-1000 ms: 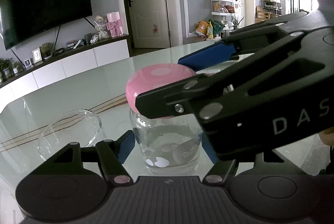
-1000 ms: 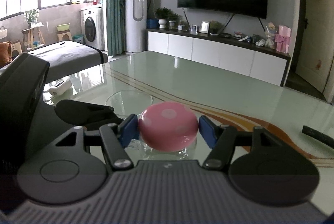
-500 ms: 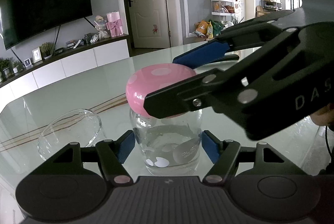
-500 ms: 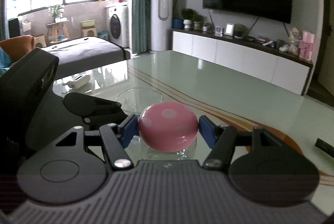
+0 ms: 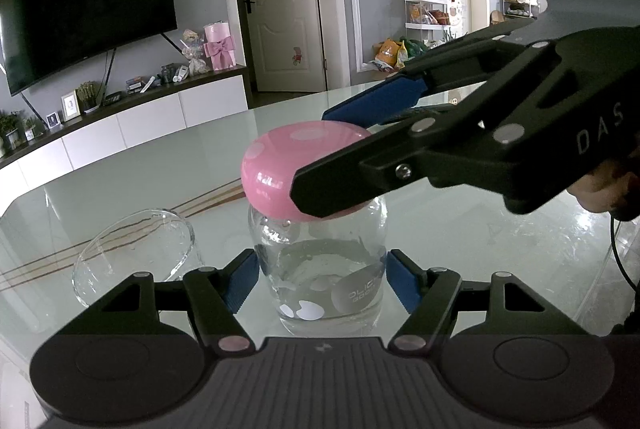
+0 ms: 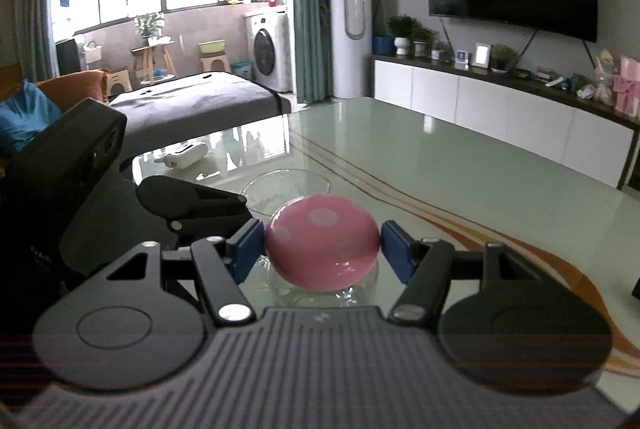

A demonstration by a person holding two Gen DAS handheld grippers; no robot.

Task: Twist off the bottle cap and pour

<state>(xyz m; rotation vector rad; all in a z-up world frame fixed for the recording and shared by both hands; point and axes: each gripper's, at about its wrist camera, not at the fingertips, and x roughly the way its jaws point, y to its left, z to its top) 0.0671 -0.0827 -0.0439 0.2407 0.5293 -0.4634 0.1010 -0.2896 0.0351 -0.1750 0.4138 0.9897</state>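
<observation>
A squat clear glass bottle (image 5: 320, 269) with some water in it stands upright on the glass table (image 5: 140, 189). Its lid is a rounded pink cap with pale dots (image 5: 276, 169) (image 6: 322, 241). My left gripper (image 5: 320, 281) is shut on the bottle's lower body, a blue pad against each side. My right gripper (image 6: 322, 245) comes in from the right at cap height and is shut on the pink cap, one blue pad at each end. A clear glass bowl (image 5: 132, 261) (image 6: 286, 185) sits just left of the bottle.
The pale green glass table stretches away toward a white TV cabinet (image 6: 500, 117). A white handheld object (image 6: 184, 155) lies near the table's far left edge. A dark object (image 6: 635, 287) pokes in at the right edge. A person's hand (image 5: 608, 189) holds the right gripper.
The right gripper has swung around the cap, its view turning toward the windows and its body rising in the left wrist view. Bottle, bowl and left gripper stay put.
</observation>
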